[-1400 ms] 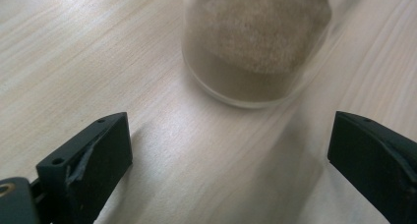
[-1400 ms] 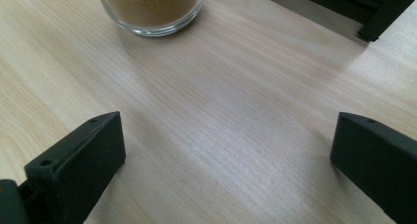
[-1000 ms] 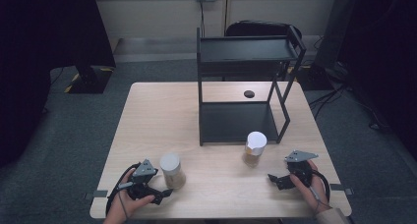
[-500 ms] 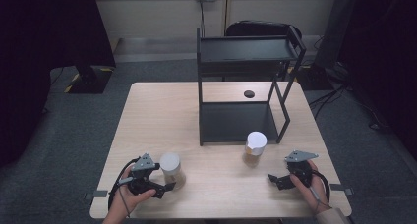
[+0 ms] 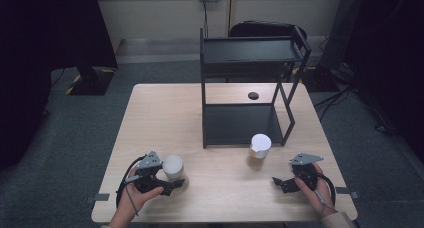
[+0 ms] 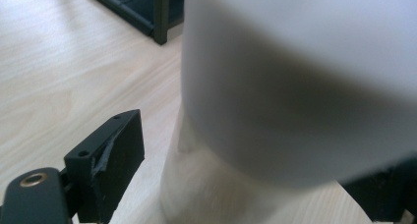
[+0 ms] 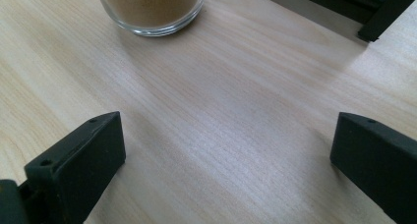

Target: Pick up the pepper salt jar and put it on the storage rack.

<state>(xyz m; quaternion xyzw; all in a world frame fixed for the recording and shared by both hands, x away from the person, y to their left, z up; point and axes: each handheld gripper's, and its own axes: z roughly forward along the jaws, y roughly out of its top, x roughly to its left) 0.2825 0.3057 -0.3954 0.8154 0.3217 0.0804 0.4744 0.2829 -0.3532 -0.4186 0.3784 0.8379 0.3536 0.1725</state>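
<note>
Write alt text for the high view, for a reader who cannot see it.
A person's two hands hold grippers at the near edge of a light wooden table: the left gripper sits around a white-lidded jar, the right gripper rests open, apart from a second jar. Behind stands a black two-tier shelf.

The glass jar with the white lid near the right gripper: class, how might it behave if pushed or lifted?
The glass jar looks rigid, smooth and probably slippery, and breakable if dropped. Brown powder fills its base, so it is likely bottom-heavy and fairly steady. Standing tall on the table, a push near the white lid could still tip it, and then it might roll.
</note>
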